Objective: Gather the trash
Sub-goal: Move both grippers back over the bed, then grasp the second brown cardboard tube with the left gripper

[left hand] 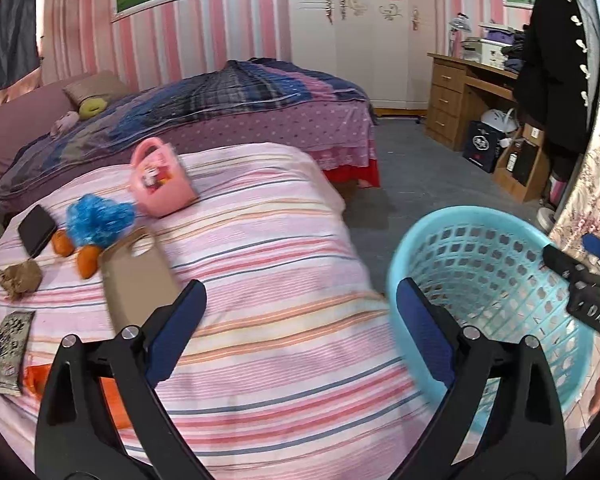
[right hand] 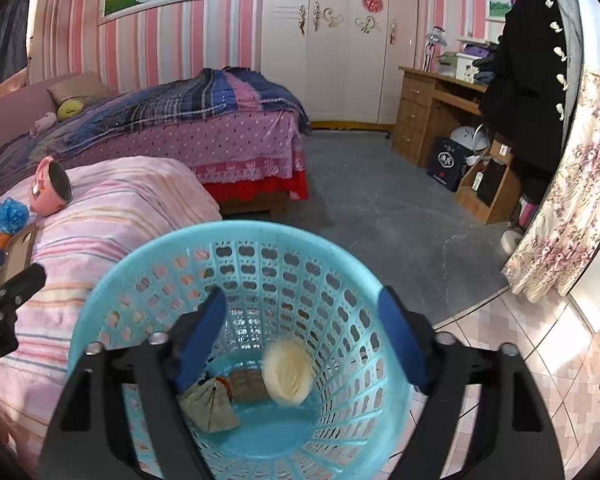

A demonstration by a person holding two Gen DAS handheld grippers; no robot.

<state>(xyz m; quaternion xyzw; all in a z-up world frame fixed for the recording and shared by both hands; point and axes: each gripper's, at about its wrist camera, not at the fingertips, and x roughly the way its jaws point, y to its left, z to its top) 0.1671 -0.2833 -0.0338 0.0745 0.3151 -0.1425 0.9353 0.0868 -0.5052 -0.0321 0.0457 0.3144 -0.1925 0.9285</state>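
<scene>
A blue plastic basket (right hand: 340,264) stands on the floor beside the striped bed (left hand: 280,280). My right gripper (right hand: 302,336) is open and empty over the basket's mouth. Inside lie a pale round wad (right hand: 288,372), blurred, a crumpled grey wrapper (right hand: 210,404) and a brown scrap (right hand: 246,386). My left gripper (left hand: 300,328) is open and empty above the bed's edge, with the basket (left hand: 492,264) to its right. On the bed at the left lie a crumpled brown paper (left hand: 20,278), a printed packet (left hand: 10,346) and an orange wrapper (left hand: 112,396).
Also on the bed: a pink toy bag (left hand: 160,178), a blue and orange plush toy (left hand: 96,224), a black phone (left hand: 36,230) and a tan phone case (left hand: 136,276). A second bed (left hand: 228,108) stands behind. A wooden desk (right hand: 432,108) is at the right, beside a floral curtain (right hand: 572,200).
</scene>
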